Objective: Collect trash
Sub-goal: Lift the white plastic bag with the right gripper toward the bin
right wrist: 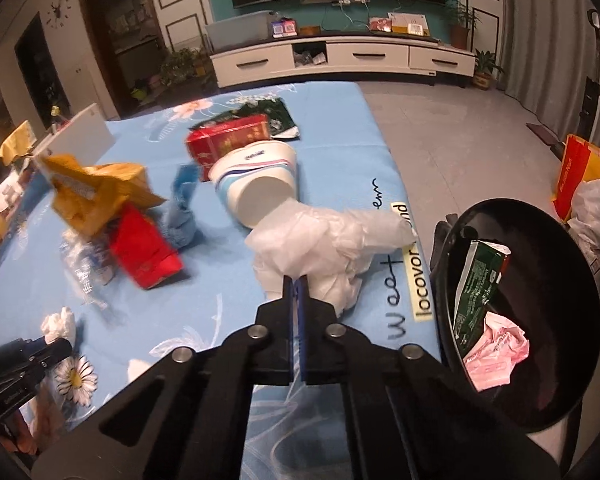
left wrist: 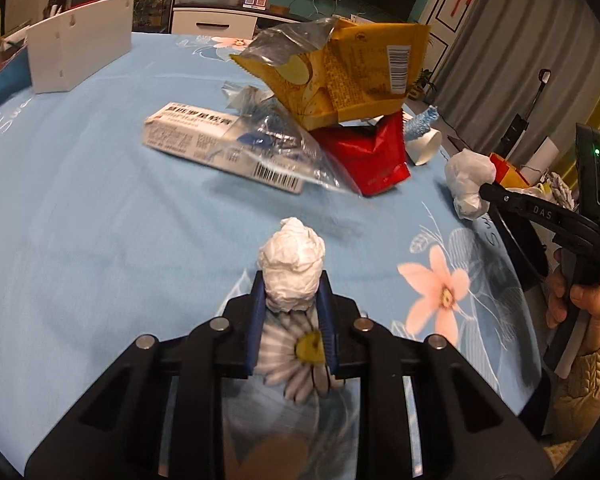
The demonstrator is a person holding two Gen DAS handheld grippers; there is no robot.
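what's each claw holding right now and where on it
Left claw: a crumpled tissue ball, pinched at its lower end. Right claw: shut on the near edge of a crumpled white tissue wad.

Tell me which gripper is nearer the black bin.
Right. The right gripper, shut on a white tissue wad, sits just beside the black bin. The left gripper grips another wad further across the table.

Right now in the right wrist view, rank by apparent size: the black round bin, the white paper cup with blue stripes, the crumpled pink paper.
1. black round bin, though it sits nearest the camera
2. white paper cup with blue stripes
3. crumpled pink paper
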